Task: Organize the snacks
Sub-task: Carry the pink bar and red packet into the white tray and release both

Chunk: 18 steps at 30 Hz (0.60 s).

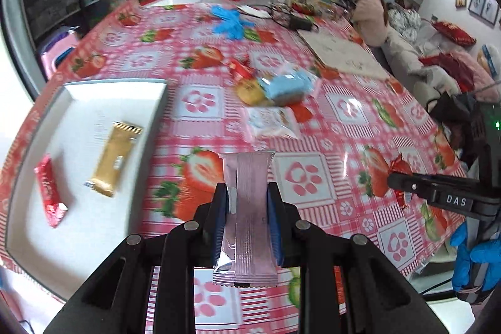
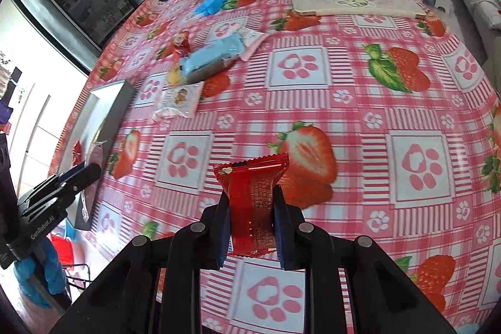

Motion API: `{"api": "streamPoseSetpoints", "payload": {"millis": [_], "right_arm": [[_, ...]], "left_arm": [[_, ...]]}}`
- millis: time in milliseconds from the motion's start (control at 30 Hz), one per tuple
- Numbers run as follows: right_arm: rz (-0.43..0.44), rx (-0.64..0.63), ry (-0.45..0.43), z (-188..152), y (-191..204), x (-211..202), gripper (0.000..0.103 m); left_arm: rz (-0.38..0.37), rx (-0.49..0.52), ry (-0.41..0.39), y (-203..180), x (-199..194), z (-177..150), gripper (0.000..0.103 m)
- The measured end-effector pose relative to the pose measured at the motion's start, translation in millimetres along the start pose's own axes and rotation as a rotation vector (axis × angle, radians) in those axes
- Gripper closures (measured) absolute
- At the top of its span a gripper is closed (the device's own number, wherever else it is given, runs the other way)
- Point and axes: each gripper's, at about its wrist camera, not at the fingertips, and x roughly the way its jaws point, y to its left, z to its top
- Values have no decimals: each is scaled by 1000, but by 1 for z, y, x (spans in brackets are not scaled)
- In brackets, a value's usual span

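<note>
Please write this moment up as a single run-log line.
left gripper: shut on pink wrapper | right gripper: shut on red wrapper | white tray: gold bar, red candy

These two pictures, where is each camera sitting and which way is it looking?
Left wrist: rides the left gripper, facing along its fingers over the table; shows a pink packet clamped, the white tray to its left, the other gripper at right.
Right wrist: rides the right gripper, holding a red packet; a blue-gloved hand at lower left.
Shared: strawberry tablecloth, blue snack, tray.
</note>
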Motion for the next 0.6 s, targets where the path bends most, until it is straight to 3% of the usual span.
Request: {"api": "streamPoseSetpoints", "payload": {"millis": [167,600], "right_arm": [[41,-70,17,9,39,10,79],[144,-329,76,47,202,61,79]], "left_arm": [[54,-35,-34,30,-13,1,76],[203,-229,-79,144,-28,-9,76]]}}
